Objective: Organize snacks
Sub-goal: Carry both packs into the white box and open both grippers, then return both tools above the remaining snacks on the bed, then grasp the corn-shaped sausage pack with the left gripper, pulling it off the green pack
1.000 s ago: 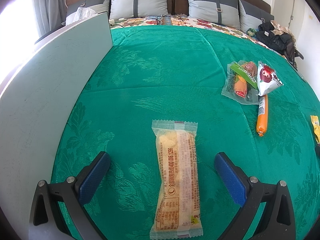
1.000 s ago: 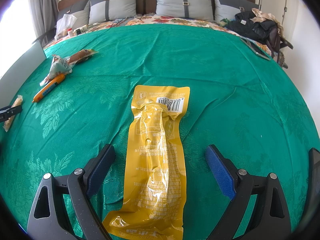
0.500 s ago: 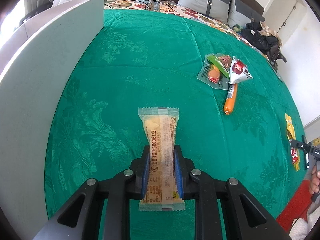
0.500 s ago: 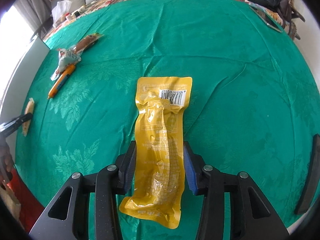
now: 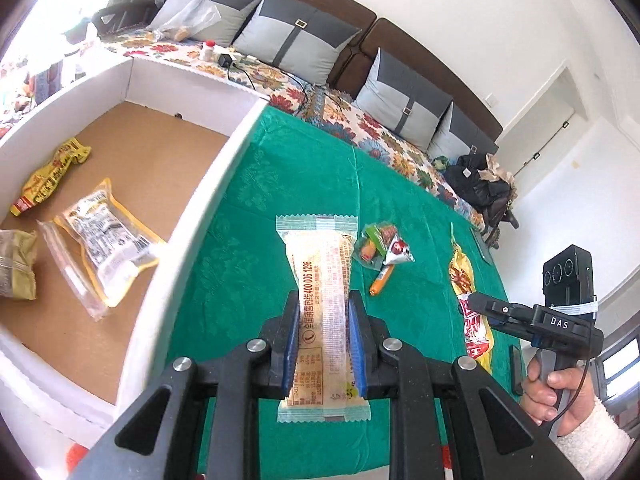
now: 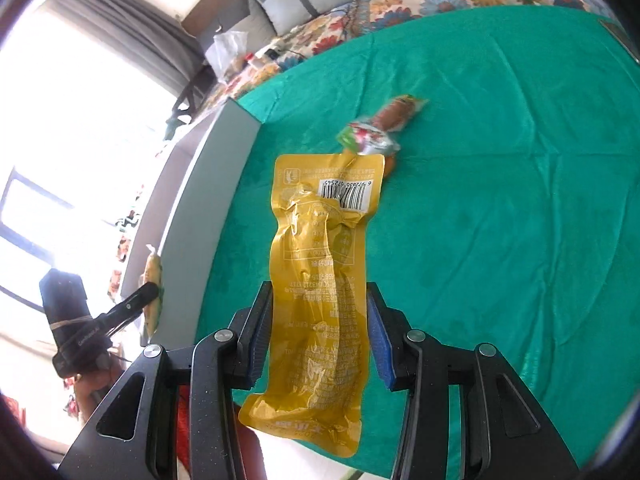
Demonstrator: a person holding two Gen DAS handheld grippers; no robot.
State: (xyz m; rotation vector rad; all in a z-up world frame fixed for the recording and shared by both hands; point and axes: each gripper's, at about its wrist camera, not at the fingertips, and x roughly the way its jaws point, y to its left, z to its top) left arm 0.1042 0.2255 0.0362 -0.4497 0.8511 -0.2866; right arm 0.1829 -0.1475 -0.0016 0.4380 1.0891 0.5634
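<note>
Above a bed spread with a green cover (image 5: 248, 216), the left tongs (image 5: 323, 354) clamp a clear-wrapped pale snack bar (image 5: 322, 312) lifted off the cover, beside an open white box (image 5: 188, 216) already holding several snack packets (image 5: 104, 236). The right tongs (image 6: 320, 344) grip a long yellow pouch (image 6: 324, 272), also raised clear. A few small snacks (image 5: 382, 250), among them an orange sausage, lie on the cover beyond.

Motion blurs the small snack packets (image 6: 378, 128) on the bed in the right wrist view, their labels unreadable. A green bag (image 5: 14, 264) inside the box (image 5: 168, 280) runs off the left wrist picture's edge.
</note>
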